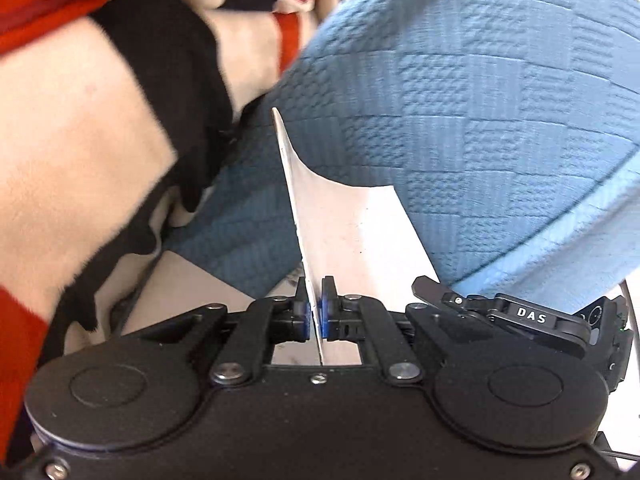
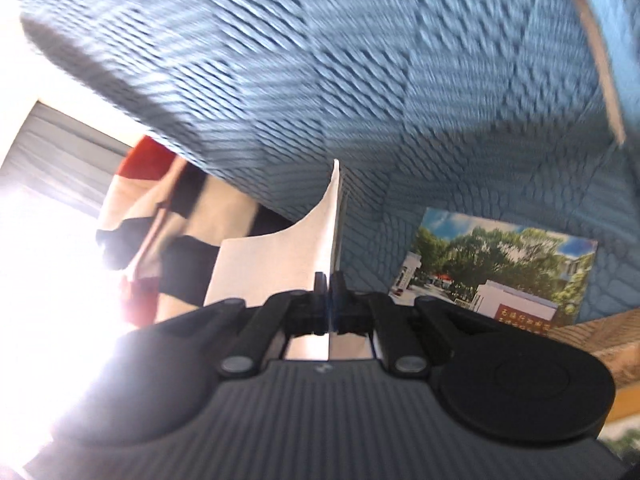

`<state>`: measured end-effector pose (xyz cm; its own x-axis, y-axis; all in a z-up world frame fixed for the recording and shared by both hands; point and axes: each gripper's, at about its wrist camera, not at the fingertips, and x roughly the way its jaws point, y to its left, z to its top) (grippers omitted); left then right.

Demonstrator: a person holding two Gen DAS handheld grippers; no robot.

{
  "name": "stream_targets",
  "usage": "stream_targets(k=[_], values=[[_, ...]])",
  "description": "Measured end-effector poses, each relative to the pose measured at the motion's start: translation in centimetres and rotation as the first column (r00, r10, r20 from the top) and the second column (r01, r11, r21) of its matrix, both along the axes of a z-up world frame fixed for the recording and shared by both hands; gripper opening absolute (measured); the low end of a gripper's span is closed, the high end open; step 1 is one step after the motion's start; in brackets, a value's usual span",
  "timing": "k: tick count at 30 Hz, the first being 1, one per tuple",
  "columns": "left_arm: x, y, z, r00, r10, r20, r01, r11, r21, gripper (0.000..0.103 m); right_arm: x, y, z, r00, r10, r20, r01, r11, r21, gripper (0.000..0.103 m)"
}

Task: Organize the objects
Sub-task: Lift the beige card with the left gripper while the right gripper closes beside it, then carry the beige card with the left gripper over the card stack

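Here, a blue textured bedspread (image 1: 460, 120) is being shown as the largest element, filling most of both wrist views; its quilted weave is being blurred in the right wrist view. A striped blanket (image 1: 100, 120) in cream, black and red is being seen lying on it at the left. A small patch of pale floor or wall, washed out by strong light, is being glimpsed at the left of the right wrist view, and more of the room cannot be told.

A white sheet of card (image 1: 344, 232) is being held up above the bedspread between the two grippers. Its left edge is being pinched flat by the left gripper (image 1: 318, 316), whose blue pads are being pressed closed on it; its opposite edge is being clamped likewise by the right gripper (image 2: 330, 292). The sheet is being bowed into a curve between the grips, so it is judged light, thin and flexible yet stiff enough to stand on edge; creasing is judged the main risk. Hold is best being taken at the margins, as here.

A printed photograph (image 2: 500, 268) of trees and a building is being seen lying on the bedspread, just beyond the right gripper, apart from the sheet.
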<state>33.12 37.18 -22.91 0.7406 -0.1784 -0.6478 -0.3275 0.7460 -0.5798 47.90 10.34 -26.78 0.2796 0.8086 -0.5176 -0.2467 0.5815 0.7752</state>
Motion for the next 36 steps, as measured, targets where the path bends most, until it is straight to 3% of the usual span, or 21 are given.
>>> stream_targets(k=[15,22,29,36], values=[[-3.4,-10.1,8.7,0.988,-0.129,0.087,0.126,0.991,0.041,0.004,-6.8,-10.8,11.3,0.984,-0.079,0.161,0.076,0.997,0.027,0.004],[-5.5,-14.5,11.5,0.977,-0.182,0.112,0.177,0.983,0.049,0.004,-9.9,-15.9,14.0,0.973,-0.127,0.191,0.121,0.992,0.046,0.004],[-6.7,-17.9,11.1,0.969,-0.226,0.097,0.221,0.974,0.059,0.004,-12.4,-19.6,14.2,0.966,-0.161,0.203,0.155,0.987,0.048,0.004],[-7.1,-21.2,6.7,0.964,-0.266,0.026,0.262,0.96,0.1,0.006,-13.8,-21.5,11.1,0.964,-0.165,0.206,0.169,0.986,-0.004,0.004]])
